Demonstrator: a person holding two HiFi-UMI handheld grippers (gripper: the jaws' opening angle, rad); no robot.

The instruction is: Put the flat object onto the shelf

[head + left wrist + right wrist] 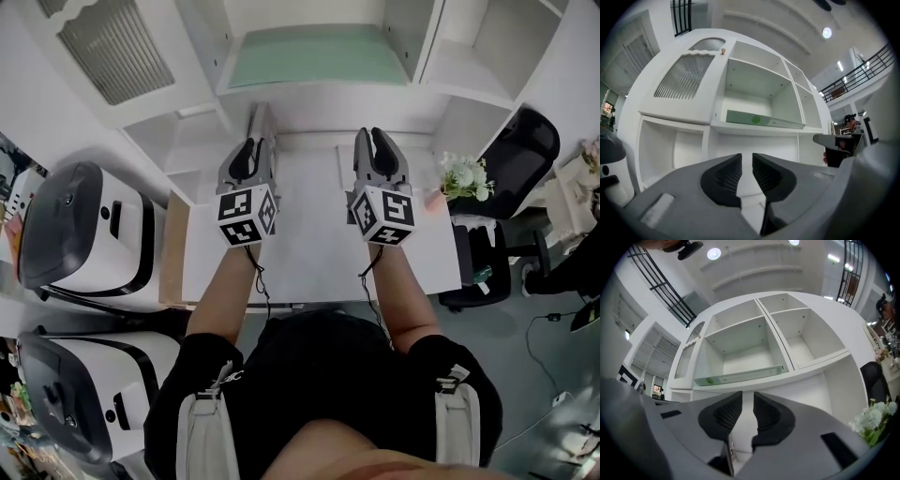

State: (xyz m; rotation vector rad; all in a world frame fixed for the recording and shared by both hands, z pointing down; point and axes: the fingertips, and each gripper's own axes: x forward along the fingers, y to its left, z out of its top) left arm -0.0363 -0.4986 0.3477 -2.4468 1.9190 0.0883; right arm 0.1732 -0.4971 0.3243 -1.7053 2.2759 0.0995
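White machines [75, 225] with dark lids stand at the far left. Next to them, over the white desk [309, 253], the left gripper [251, 141] hangs with its fingers [726, 176] released, a narrow gap between them and nothing in it. Beyond both grippers, the pale green flat board [314, 56] lies in the middle compartment of the white shelf [319, 96]. The right gripper [380, 141] is likewise released and empty. Further right are white flowers [464, 173] and a black chair [520, 150].
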